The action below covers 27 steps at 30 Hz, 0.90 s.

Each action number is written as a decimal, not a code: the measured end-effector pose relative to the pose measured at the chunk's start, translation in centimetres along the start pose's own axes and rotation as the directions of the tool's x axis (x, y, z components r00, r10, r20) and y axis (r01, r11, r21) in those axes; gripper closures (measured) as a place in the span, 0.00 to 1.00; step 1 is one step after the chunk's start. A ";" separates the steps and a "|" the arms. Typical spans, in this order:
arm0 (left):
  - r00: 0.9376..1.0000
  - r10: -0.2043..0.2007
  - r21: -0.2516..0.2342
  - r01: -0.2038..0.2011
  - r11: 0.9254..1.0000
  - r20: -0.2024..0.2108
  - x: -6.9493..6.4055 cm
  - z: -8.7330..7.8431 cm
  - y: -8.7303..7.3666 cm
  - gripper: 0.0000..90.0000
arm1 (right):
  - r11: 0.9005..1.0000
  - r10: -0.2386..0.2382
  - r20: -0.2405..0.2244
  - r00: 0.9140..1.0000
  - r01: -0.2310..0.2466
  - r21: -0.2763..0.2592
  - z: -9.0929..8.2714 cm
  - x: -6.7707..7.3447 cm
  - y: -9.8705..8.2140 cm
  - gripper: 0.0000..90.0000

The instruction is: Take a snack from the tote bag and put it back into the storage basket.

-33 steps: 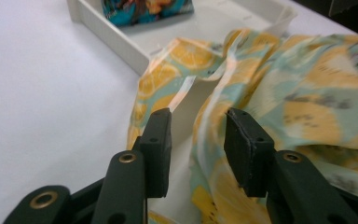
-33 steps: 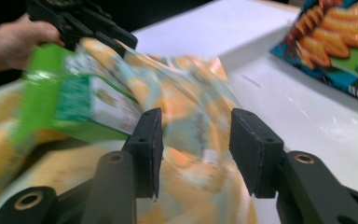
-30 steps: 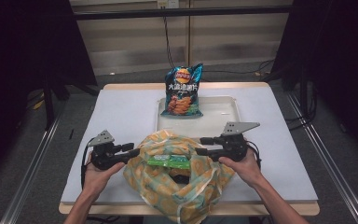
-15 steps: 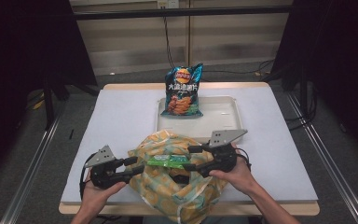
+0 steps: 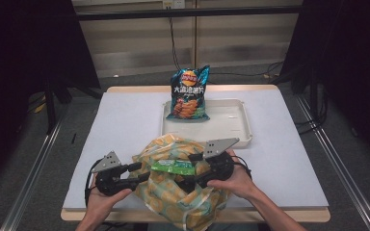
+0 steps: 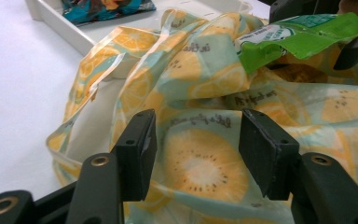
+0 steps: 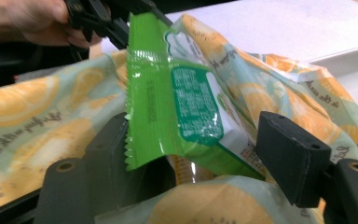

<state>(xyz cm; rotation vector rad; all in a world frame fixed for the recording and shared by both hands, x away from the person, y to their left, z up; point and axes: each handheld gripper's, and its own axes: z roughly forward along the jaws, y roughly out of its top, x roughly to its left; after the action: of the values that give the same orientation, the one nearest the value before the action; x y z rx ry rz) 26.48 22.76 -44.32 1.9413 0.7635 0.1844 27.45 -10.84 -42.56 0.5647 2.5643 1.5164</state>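
Black-jawed, the left hand-held gripper point(image 5: 137, 172) lies level at the table's point(image 5: 125, 120) near edge, pointing toward 3 o'clock, jaws just opening and apart against the lemon-print bag point(image 5: 183, 192), pads not pressing it. The green snack packet point(image 5: 173, 166) lies across the bag's mouth. At 3 o'clock the right hand-held gripper point(image 5: 185, 179) points back, jaws just opened, straddling the packet's end. The white tray point(image 5: 241, 122) and chips bag point(image 5: 188, 94) sit at 12 o'clock.
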 end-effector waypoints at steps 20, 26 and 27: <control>1.000 -0.008 -0.013 0.008 1.000 -0.014 0.4 -0.4 -0.1 0.45 | 0.999 0.008 0.083 0.997 -0.005 -0.041 1.0 -1.5 1.1 0.70; 1.000 -0.009 -0.029 0.009 1.000 -0.004 0.4 -0.4 0.0 0.44 | 0.998 0.004 0.098 0.995 0.002 -0.068 0.4 -1.6 1.5 0.75; 1.000 -0.006 -0.025 0.006 1.000 -0.004 0.4 -0.3 0.1 0.42 | 0.997 0.006 0.096 0.995 0.000 -0.072 0.3 -1.8 1.5 0.76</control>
<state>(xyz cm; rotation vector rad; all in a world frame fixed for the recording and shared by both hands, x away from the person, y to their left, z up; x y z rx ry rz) 26.67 23.23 -44.16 1.9153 0.7662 0.1931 29.55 -10.60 -41.53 0.6172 2.4289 1.5359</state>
